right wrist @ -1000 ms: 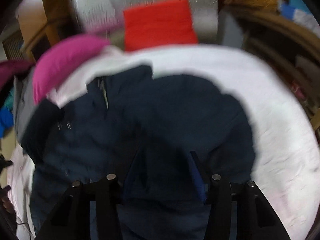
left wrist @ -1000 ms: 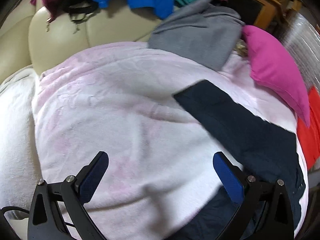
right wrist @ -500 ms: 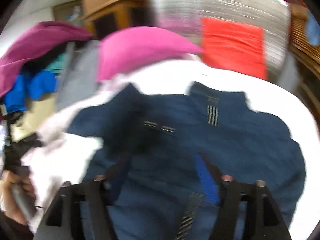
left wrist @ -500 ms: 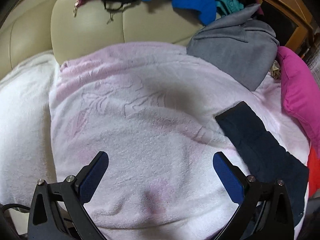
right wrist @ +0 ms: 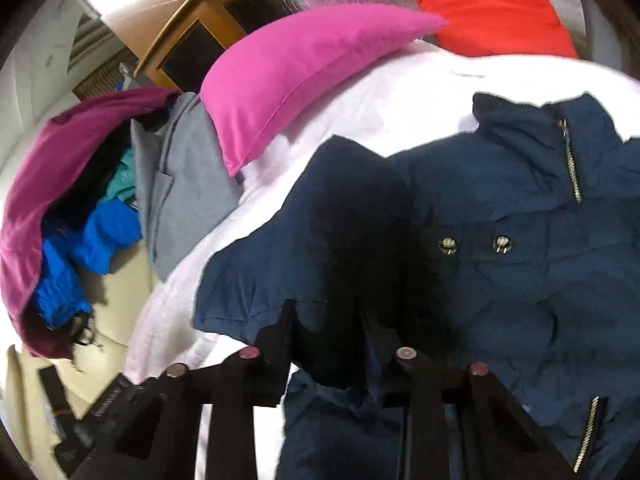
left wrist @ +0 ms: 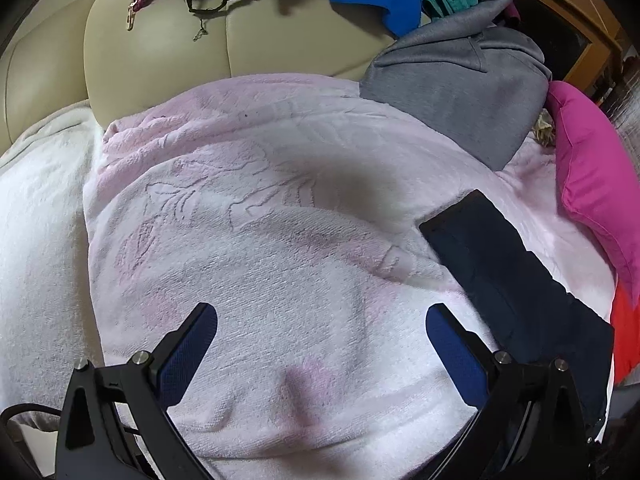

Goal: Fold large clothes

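Note:
A navy blue jacket (right wrist: 520, 280) with a zip and two metal snaps lies spread on a pale pink towel (right wrist: 360, 92). My right gripper (right wrist: 330, 320) is shut on a fold of the jacket's sleeve, and the dark cloth hangs between its jaws. In the left wrist view one sleeve of the jacket (left wrist: 500, 264) lies at the right on the towel (left wrist: 260, 240). My left gripper (left wrist: 320, 328) is open and empty, low over the towel, to the left of that sleeve.
A magenta cushion (right wrist: 304, 68) and a red cushion (right wrist: 492, 4) lie beyond the jacket. A grey garment (left wrist: 460, 84) and a heap of blue, teal and purple clothes (right wrist: 72, 216) rest against the cream sofa back (left wrist: 160, 52). A wooden cabinet (right wrist: 192, 36) stands behind.
My right gripper has swung left while it holds the jacket sleeve. My left gripper has shifted left and nearer the sofa back, so less of the jacket shows.

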{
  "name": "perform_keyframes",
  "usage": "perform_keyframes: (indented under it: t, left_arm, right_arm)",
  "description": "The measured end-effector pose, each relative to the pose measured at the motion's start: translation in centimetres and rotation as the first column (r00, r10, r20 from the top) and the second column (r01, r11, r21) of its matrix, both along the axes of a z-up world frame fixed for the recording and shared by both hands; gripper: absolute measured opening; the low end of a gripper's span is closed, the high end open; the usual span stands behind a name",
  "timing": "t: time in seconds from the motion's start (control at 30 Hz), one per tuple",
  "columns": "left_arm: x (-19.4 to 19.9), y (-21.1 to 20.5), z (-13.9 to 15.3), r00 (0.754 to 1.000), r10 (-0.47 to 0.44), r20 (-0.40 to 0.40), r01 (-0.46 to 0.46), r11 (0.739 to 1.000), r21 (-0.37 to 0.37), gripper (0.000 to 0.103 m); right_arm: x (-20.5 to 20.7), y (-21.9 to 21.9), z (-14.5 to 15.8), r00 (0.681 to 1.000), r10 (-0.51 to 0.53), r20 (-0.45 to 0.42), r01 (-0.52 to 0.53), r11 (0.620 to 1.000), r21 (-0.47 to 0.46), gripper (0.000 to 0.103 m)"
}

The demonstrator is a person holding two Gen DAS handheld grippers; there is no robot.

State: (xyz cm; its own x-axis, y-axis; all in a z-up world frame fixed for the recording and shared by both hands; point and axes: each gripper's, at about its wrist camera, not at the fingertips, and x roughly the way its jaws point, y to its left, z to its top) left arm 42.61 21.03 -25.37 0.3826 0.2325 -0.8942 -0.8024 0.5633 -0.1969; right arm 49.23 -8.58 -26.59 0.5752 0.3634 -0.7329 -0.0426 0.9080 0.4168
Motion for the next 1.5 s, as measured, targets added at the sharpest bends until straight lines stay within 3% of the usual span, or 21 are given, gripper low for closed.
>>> perform_keyframes:
  t: [0.07,0.13,0.2,0.27,0.33,0.37,0.4,0.43,0.53,0.63,0.73,0.83,0.87,1.0,1.17,1.23,1.27,1.3,1.37,1.43,1.5]
  left_arm:
    - [0.1,0.1,-0.2,1.0,0.006,-0.003,-0.006,1.0,-0.009,0.103]
    - [0.0,0.1,-0.2,1.0,0.012,-0.001,-0.012,1.0,-0.018,0.103]
    - [0.0,0.0,-0.3,1.0,0.012,0.002,-0.012,1.0,-0.025,0.103]
    - [0.1,-0.3,-0.3,1.0,0.006,0.001,-0.006,1.0,-0.028,0.103]
    - [0.2,-0.5,-0.4,1.0,-0.002,0.001,0.002,0.999,-0.036,0.103]
    - [0.3,-0.6,-0.4,1.0,-0.003,0.002,0.003,0.999,-0.043,0.103]
    - [0.2,-0.6,-0.4,1.0,-0.001,0.003,0.001,0.999,-0.047,0.103]
    - [0.1,-0.5,-0.4,1.0,0.006,0.006,-0.006,0.999,-0.049,0.103]
    - [-0.2,0.0,-0.4,0.999,0.033,0.015,-0.032,0.998,-0.06,0.103]
    - [-0.7,0.5,-0.3,0.998,0.061,0.025,-0.059,0.996,-0.067,0.103]
    - [-1.3,1.0,0.3,0.995,0.09,0.036,-0.088,0.995,-0.043,0.103]
    - [-1.8,1.7,0.9,0.992,0.118,0.045,-0.118,0.993,-0.004,0.103]
    - [-2.1,2.0,1.1,0.99,0.132,0.051,-0.132,0.991,0.004,0.103]
    - [-2.8,3.0,1.4,0.984,0.163,0.067,-0.164,0.986,0.009,0.103]
    - [-2.6,3.1,1.2,0.985,0.158,0.069,-0.157,0.987,-0.015,0.103]
    - [-2.4,2.8,1.2,0.987,0.148,0.068,-0.147,0.989,-0.019,0.103]
    - [-2.2,2.7,1.2,0.988,0.141,0.069,-0.14,0.99,-0.02,0.103]
    - [-2.1,2.6,1.3,0.988,0.136,0.069,-0.135,0.991,-0.02,0.103]
    - [-2.0,2.3,1.4,0.989,0.128,0.07,-0.127,0.992,-0.019,0.103]
    - [-2.0,2.2,1.5,0.989,0.128,0.074,-0.127,0.992,-0.017,0.103]
    - [-2.0,1.8,1.7,0.989,0.121,0.079,-0.121,0.993,-0.008,0.103]
  right_arm:
    - [-0.8,-0.1,0.6,0.999,0.006,0.048,-0.004,0.999,-0.039,0.023]
    - [-1.6,-1.5,1.1,0.996,-0.021,0.085,0.023,1.0,-0.015,0.023]
    - [-1.9,-3.3,0.0,0.997,-0.057,0.047,0.056,0.998,0.023,0.023]
    - [-1.5,-4.9,-2.6,0.996,-0.083,-0.045,0.083,0.997,0.001,0.024]
    - [-1.7,-5.8,-3.8,0.992,-0.084,-0.096,0.084,0.996,-0.008,0.031]
    - [-2.0,-6.3,-3.8,0.99,-0.087,-0.11,0.088,0.996,-0.003,0.045]
    - [-2.3,-6.5,-3.4,0.989,-0.09,-0.117,0.089,0.996,-0.011,0.066]
    - [-2.5,-6.6,-2.9,0.99,-0.085,-0.115,0.083,0.996,-0.028,0.073]
    - [-4.0,-5.8,0.5,0.999,-0.041,0.001,0.04,0.983,-0.176,0.075]
    - [-6.2,-2.9,4.4,0.978,0.1,0.181,-0.023,0.923,-0.385,0.075]
    - [-7.6,1.3,6.1,0.925,0.285,0.25,-0.118,0.843,-0.524,0.075]
    - [-7.5,5.8,5.0,0.884,0.425,0.192,-0.23,0.756,-0.612,0.075]
    - [-7.1,7.4,3.8,0.87,0.472,0.139,-0.282,0.71,-0.646,0.075]
    - [-5.0,11.5,-0.7,0.837,0.548,-0.001,-0.367,0.558,-0.744,0.074]
    - [-2.9,13.7,-4.7,0.845,0.533,-0.037,-0.296,0.41,-0.862,0.073]
    - [-1.8,14.5,-5.3,0.857,0.514,-0.042,-0.27,0.378,-0.885,0.055]
    - [-1.1,14.4,-5.2,0.866,0.498,-0.043,-0.27,0.394,-0.879,0.038]
    - [-0.8,14.2,-4.6,0.876,0.482,-0.026,-0.261,0.429,-0.865,0.027]
    - [-0.8,13.3,-2.7,0.89,0.455,0.046,-0.224,0.522,-0.823,0.016]
    - [-1.0,12.0,-0.6,0.901,0.42,0.111,-0.192,0.614,-0.765,0.015]
    - [-0.8,9.9,2.3,0.915,0.361,0.18,-0.16,0.734,-0.66,0.015]
